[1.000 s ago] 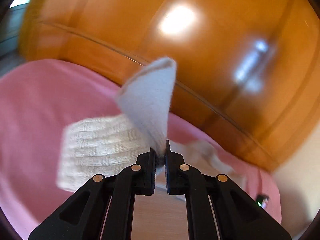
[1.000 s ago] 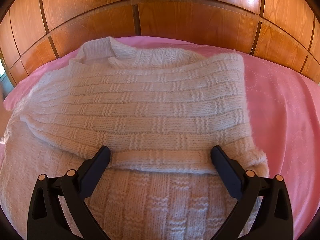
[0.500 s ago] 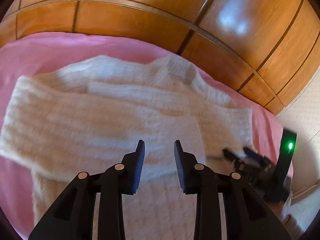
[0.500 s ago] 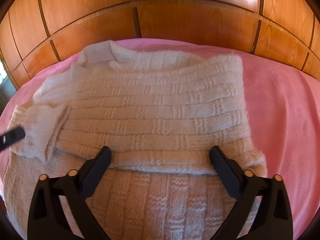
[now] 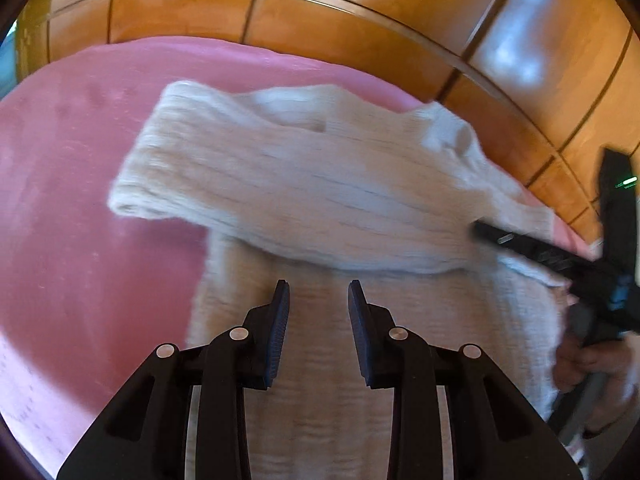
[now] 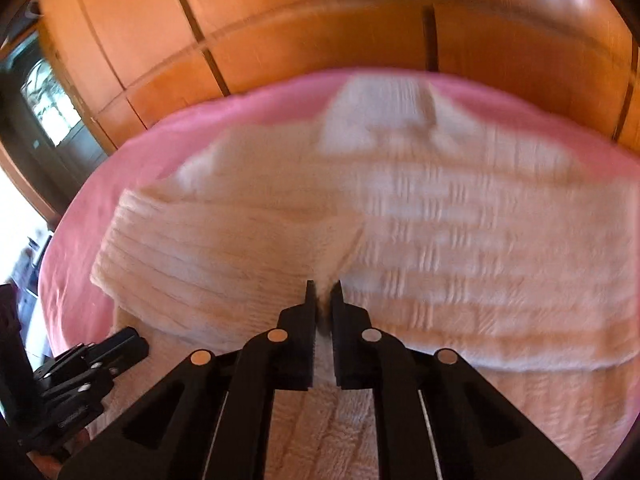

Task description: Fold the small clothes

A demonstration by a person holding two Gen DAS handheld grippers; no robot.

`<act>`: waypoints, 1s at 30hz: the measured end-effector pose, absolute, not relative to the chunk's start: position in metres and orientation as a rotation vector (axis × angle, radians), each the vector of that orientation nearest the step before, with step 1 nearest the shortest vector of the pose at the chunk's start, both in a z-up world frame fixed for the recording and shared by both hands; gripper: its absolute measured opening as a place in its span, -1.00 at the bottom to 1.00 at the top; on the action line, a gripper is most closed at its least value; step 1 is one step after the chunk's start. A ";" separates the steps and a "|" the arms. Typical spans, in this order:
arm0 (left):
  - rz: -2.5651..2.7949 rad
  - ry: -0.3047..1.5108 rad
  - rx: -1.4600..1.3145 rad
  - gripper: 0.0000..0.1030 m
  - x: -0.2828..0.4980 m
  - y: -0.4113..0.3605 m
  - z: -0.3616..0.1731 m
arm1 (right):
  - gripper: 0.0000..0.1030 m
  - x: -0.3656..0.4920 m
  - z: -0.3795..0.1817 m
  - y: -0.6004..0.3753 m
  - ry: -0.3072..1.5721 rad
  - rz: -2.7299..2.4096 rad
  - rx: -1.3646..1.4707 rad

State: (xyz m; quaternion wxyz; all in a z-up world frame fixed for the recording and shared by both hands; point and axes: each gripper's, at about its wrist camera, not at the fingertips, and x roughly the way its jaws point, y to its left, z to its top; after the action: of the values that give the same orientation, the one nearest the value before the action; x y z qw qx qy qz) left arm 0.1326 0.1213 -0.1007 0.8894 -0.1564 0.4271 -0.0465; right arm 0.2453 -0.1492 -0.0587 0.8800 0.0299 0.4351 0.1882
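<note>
Two black two-finger grippers work over one cream-white knitted sweater (image 5: pixel 320 200), which lies flat on a pink bedspread (image 5: pixel 80 240) in front of glossy orange-brown wooden wardrobe panels (image 5: pixel 360 32). We see the sweater with both sleeves folded across its chest — one sleeve reaches over from each side, and the ribbed cuff of the left-hand one (image 5: pixel 132 196) ends at the garment's edge, just over the pink cloth.

Left wrist view: our left gripper (image 5: pixel 319 292) hovers over the lower body of the sweater, below the folded sleeve; its jaws stand apart with nothing between them. At the right edge of this view the right gripper (image 5: pixel 540 252) reaches in over the sweater, its tips at the sleeve, with the person's hand (image 5: pixel 580 360) below it, blurred.

Right wrist view: the right gripper (image 6: pixel 324 292) has its jaws drawn nearly together, and a small pinch of the knit — at the lower edge where the two folded sleeves meet — sits between the tips. The left gripper (image 6: pixel 120 344) appears at the lower left of this view, resting low over the sweater's hem side. The collar of the sweater (image 6: pixel 384 112) lies at the far end, near the wardrobe; motion blur hides its detail.
</note>
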 end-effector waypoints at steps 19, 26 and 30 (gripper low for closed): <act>0.115 0.924 -0.318 -0.44 0.153 0.151 -0.097 | -0.90 0.259 -0.081 -0.310 0.893 -0.018 0.214; 0.185 0.898 -0.373 -0.38 0.146 0.172 -0.088 | -0.82 0.257 -0.073 -0.311 0.905 -0.009 0.175; 0.057 0.815 -0.329 -0.38 0.147 0.150 -0.061 | -0.39 0.242 -0.048 -0.313 0.829 -0.013 0.173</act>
State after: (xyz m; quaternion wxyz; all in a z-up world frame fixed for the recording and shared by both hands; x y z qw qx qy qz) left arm 0.1473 0.1500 -0.0609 0.9046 -0.1593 0.3943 0.0274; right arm 0.2416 -0.3133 -0.0479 0.9116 0.0841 0.4023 -0.0064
